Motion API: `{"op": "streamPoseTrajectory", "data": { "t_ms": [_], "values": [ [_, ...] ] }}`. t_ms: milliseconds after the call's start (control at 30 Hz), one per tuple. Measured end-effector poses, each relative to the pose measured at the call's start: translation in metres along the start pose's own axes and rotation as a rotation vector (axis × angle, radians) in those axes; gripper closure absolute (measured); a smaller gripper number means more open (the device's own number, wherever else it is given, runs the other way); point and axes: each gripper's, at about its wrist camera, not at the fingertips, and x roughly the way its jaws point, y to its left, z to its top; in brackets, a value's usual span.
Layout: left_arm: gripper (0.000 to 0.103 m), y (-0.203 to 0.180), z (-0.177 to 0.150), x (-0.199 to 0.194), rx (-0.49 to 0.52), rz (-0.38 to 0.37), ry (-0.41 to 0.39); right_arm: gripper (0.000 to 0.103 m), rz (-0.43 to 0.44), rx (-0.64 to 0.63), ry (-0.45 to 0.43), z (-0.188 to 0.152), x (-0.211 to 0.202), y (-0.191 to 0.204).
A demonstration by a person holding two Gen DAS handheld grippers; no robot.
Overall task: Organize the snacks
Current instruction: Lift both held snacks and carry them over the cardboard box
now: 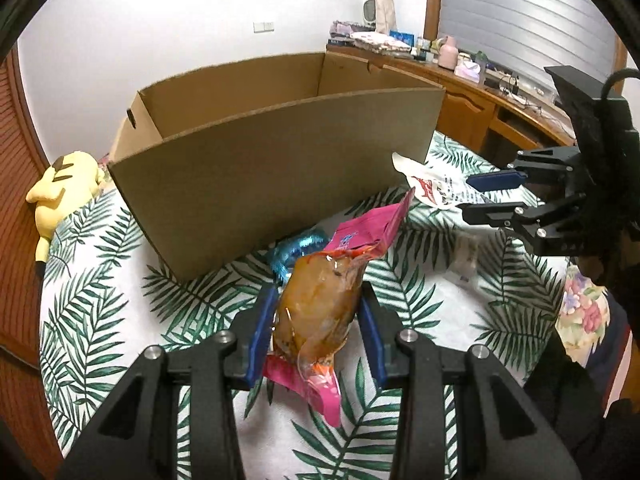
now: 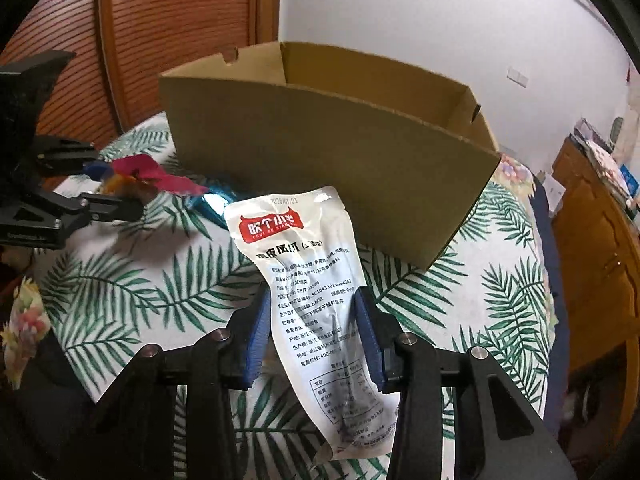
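My left gripper is shut on a pink-and-clear snack packet with orange-brown food inside, held above the palm-leaf tablecloth in front of an open cardboard box. A blue foil snack lies by the box's front wall. My right gripper is shut on a white snack pouch with a red logo, held near the box. In the left wrist view the right gripper is at the right with the white pouch. In the right wrist view the left gripper is at the left with the pink packet.
A yellow plush toy lies left of the box. A small clear packet lies on the cloth at the right. A wooden desk with clutter stands behind. A slatted wooden door is behind the table.
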Motion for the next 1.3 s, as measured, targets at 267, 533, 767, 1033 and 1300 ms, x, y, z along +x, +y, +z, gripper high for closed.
{"op": "streamPoseTrajectory", "data": {
  "t_ms": [267, 533, 767, 1033, 1300],
  "values": [
    [0.064, 0.000, 0.015, -0.021, -0.023, 0.037, -0.089, 0.062, -0.012, -0.011, -0.053, 0.010, -0.021, 0.005],
    [0.064, 0.002, 0.039, -0.033, -0.032, 0.075, -0.151, 0.061, -0.021, -0.017, -0.107, 0.024, -0.040, 0.003],
    [0.064, 0.002, 0.057, -0.038, -0.031, 0.088, -0.186, 0.061, -0.033, -0.039, -0.149, 0.042, -0.053, 0.003],
    [0.064, 0.008, 0.081, -0.044, -0.038, 0.103, -0.237, 0.061, -0.060, -0.059, -0.189, 0.070, -0.058, 0.001],
    [0.064, 0.028, 0.113, -0.038, -0.056, 0.111, -0.276, 0.060, -0.084, -0.083, -0.222, 0.103, -0.055, -0.003]
  ]
}}
